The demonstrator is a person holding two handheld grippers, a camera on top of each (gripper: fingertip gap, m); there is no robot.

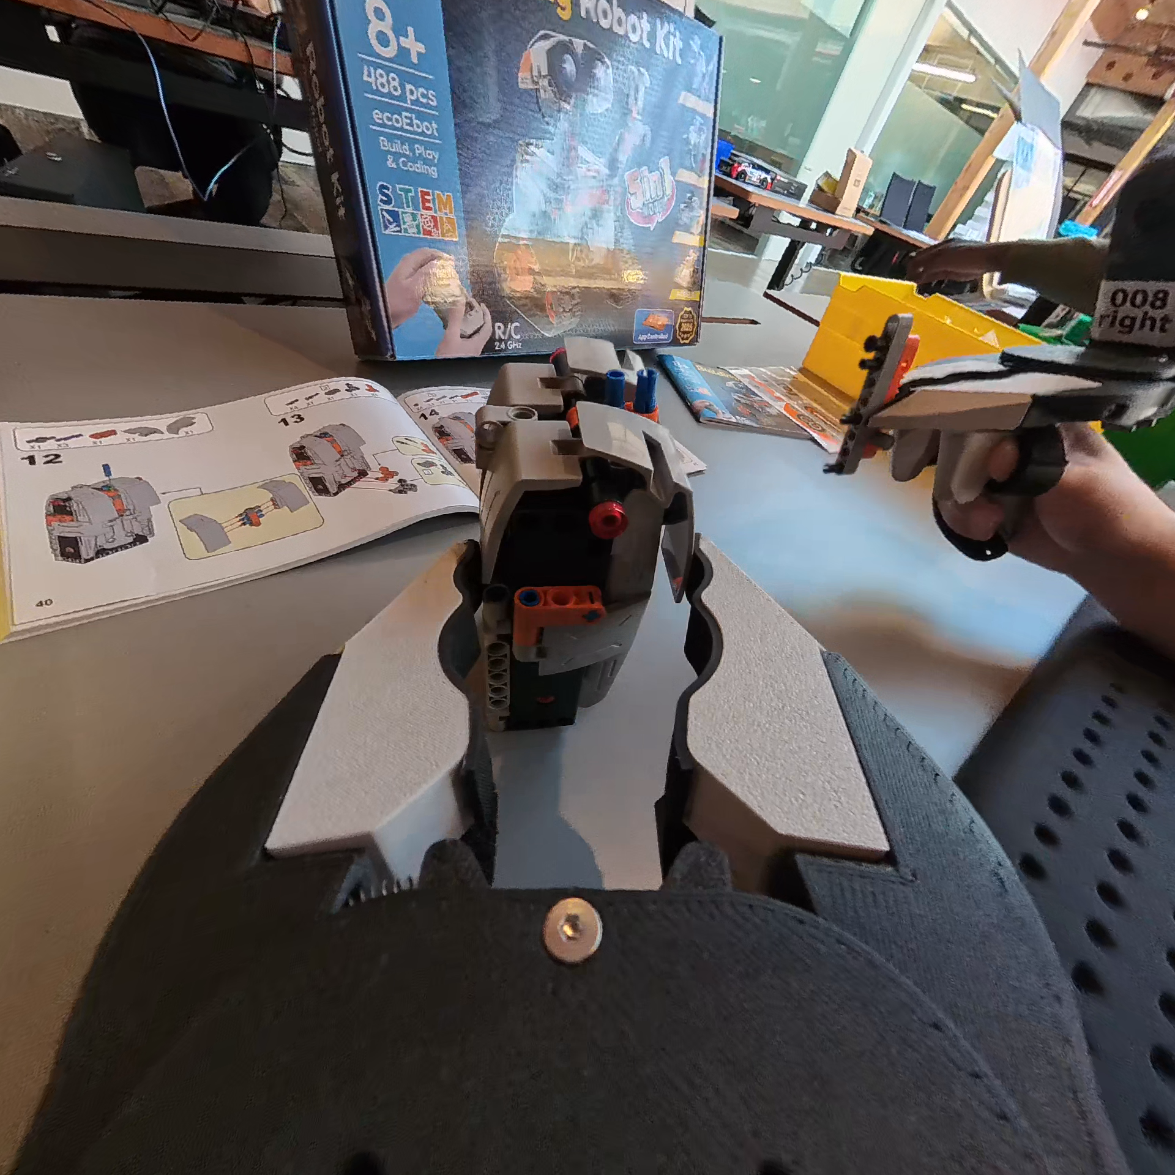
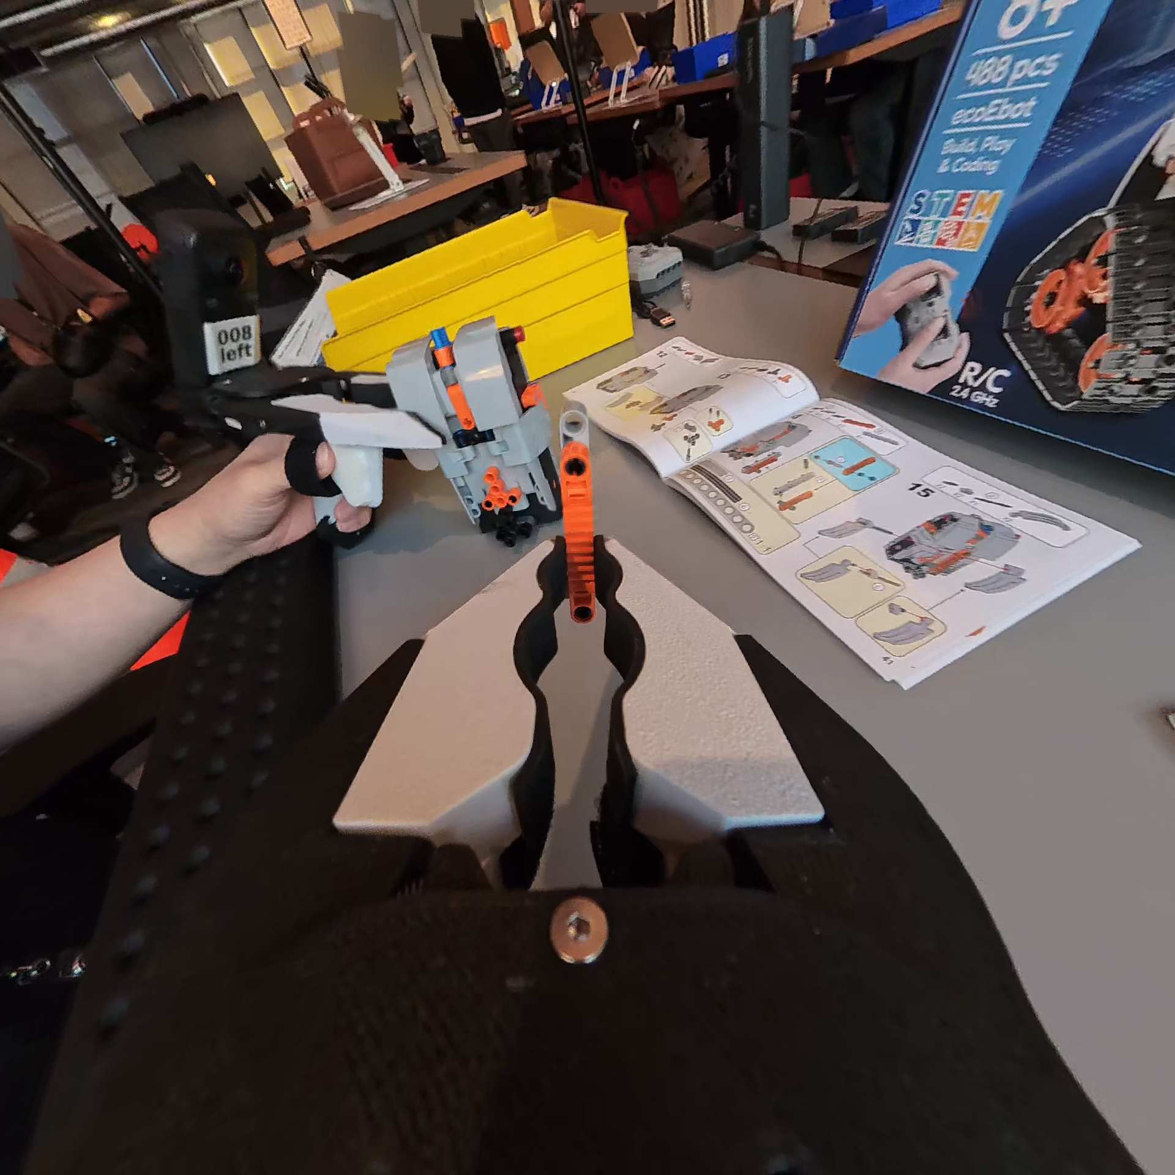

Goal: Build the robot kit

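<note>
My left hand-held gripper (image 1: 575, 636) is closed on the half-built grey brick model (image 1: 572, 540), clamping its lower body from both sides while the model stands upright, near the desk (image 1: 159, 731); I cannot tell whether its base touches. Just beyond the model lies the open instruction booklet (image 1: 222, 483), with the blue kit box (image 1: 528, 178) standing upright behind it. To the model's right, my right hand-held gripper (image 2: 578, 572) is closed on an orange toothed beam (image 2: 577, 528) joined to a grey beam, held on end and well apart from the model, with black pins showing along its far side. The yellow bin (image 2: 508, 286) sits behind the model in the right wrist view. I judge the model stiff but prone to popping apart at its pinned joints, best taken low on its solid core, not by the curved shell panels. The beam piece looks light and rigid, and its teeth give the pads purchase.
</note>
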